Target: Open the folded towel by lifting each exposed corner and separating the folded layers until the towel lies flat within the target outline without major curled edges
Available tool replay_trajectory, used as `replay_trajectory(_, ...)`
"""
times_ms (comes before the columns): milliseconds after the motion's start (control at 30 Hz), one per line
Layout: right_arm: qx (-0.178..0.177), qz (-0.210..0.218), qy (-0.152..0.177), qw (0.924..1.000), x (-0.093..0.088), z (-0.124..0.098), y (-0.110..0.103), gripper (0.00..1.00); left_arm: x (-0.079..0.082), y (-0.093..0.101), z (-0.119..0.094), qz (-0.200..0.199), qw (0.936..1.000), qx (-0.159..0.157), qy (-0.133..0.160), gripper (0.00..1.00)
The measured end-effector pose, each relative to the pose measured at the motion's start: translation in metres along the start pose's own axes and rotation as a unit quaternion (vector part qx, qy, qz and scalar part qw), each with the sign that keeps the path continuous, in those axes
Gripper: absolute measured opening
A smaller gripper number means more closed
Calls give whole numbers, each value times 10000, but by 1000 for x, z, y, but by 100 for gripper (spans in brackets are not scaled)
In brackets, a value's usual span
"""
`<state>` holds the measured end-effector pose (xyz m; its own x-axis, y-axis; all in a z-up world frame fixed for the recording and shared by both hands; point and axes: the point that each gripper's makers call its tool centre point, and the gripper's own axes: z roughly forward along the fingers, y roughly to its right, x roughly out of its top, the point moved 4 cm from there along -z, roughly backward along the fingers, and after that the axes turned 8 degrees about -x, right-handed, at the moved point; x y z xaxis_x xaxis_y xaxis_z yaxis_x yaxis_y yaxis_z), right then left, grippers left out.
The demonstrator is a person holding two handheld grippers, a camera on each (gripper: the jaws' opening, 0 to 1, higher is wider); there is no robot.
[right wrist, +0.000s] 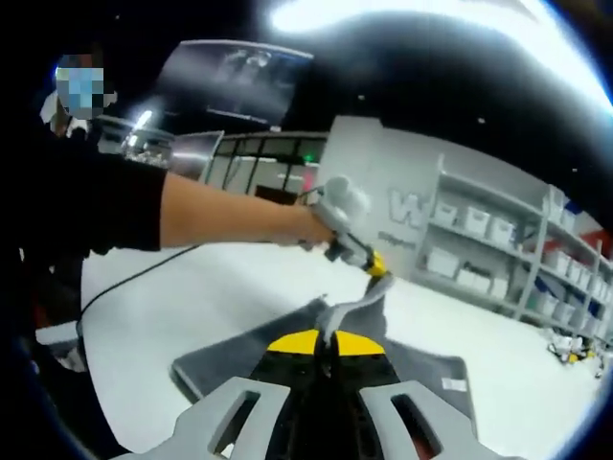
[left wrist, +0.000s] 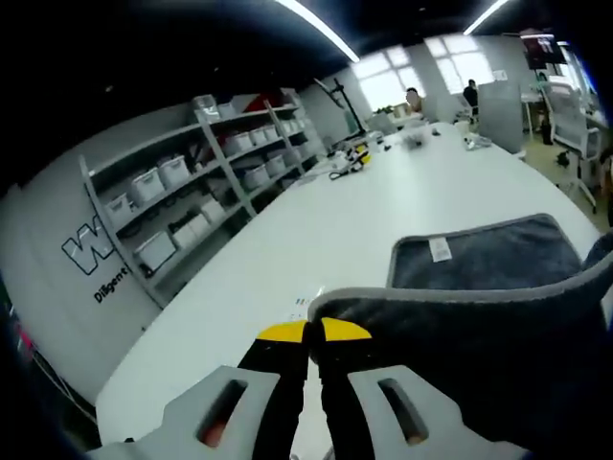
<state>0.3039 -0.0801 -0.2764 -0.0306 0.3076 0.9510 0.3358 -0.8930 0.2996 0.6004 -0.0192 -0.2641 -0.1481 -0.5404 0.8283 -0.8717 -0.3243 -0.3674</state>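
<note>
Left gripper clamped on grey towel edge | right gripper clamped on same towel, lifted off tabletop | risk: uneven pull drops layer, re-curling edge

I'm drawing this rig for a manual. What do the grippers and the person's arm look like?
Each gripper, left gripper and right gripper, has black jaws with yellow tips on a pale grey slotted base. Seen from the right gripper view, the left gripper has a light grey handle and a thin dark cable. The person wears a black short sleeve.
</note>
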Motion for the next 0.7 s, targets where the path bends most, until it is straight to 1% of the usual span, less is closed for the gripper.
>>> replay_trajectory(67, 82, -65, 14, 9999, 6, 5, -13, 0, -4, -5, -8, 6, 10000, 53, -7, 2)
replay_trajectory(133, 156, -111, 42, 9998, 7, 7, -16, 0, -8, -10, -16, 8, 9999, 106, -6, 2)
replay_trajectory(200, 223, -157, 66, 9996, 13, 12, -29, 0, -12, -14, -25, 5, 9999, 167, 4, 2)
replay_trajectory(333, 386, -247, 108, 9989, 15, 16, -36, 0, -20, -18, -38, 14, 9997, 242, 8, 2)
replay_trajectory(367, 409, -264, 110, 9988, 16, 18, -41, 0, -22, -19, -41, 16, 9997, 257, 5, 2)
replay_trajectory(400, 452, -291, 109, 9985, 20, 24, -54, 0, -25, -20, -44, 21, 9996, 272, -6, 2)
replay_trajectory(533, 559, -348, 120, 9978, 25, 30, -68, 0, -35, -25, -57, 54, 9993, 354, -82, 2)
replay_trajectory(667, 682, -438, 154, 9966, 27, 32, -72, 0, -44, -33, -76, 16, 9988, 475, -121, 2)
replay_trajectory(700, 712, -463, 161, 9963, 30, 35, -77, 0, -46, -34, -81, 5, 9986, 506, -126, 2)
